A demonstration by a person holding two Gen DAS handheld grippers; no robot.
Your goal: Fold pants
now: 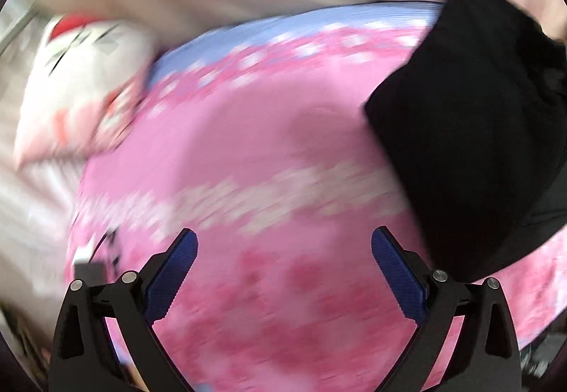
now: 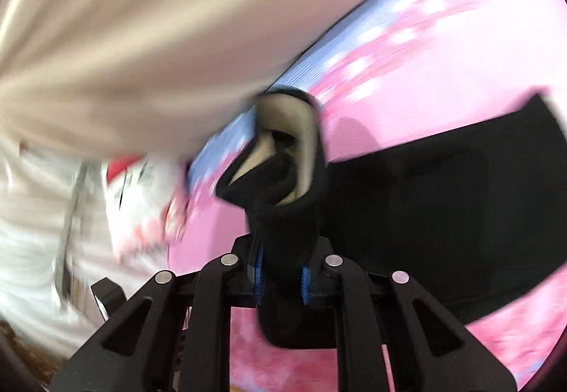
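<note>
Now pants [image 2: 283, 243] inside right gripper [image 2: 281, 280]

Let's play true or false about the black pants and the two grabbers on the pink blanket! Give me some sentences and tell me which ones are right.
1. The right gripper pinches the black pants. True.
2. The left gripper is shut on the pants. False: its jaws stand wide open with nothing between them.
3. The pants are white. False: they are black.
4. The blanket under the pants is pink with a blue edge. True.
5. A white plush toy shows in the left wrist view. True, though blurred.
</note>
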